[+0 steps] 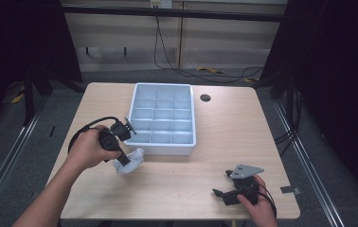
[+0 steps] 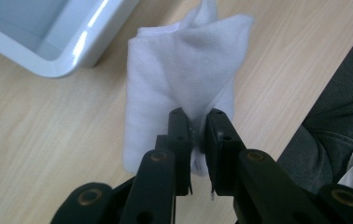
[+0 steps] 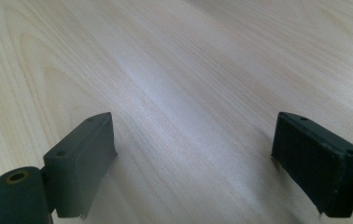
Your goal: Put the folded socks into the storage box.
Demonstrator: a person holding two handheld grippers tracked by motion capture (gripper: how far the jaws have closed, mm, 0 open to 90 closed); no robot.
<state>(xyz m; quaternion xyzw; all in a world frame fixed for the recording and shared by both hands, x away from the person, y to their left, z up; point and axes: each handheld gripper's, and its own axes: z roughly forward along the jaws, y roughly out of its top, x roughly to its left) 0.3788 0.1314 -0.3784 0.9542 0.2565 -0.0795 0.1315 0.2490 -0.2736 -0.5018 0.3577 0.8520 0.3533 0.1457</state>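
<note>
A folded white cloth (image 2: 179, 74) hangs from my left gripper (image 2: 197, 114), whose black jaws are shut on a pinch of its fabric. In the high view the cloth (image 1: 132, 161) sits just in front of the pale blue compartment tray (image 1: 139, 90), with the left gripper (image 1: 122, 160) on it, lifted a little off the wood. My right gripper (image 1: 222, 183) rests low near the table's front right edge. Its jaws stand wide open (image 3: 193, 158) over bare wood with nothing between them.
The tray's corner (image 2: 67, 60) lies close to the left of the hanging cloth. A round cable hole (image 1: 205, 98) sits at the tray's right. A person's grey-clad leg (image 2: 338, 135) shows beyond the table edge. Cables trail across the floor behind the table.
</note>
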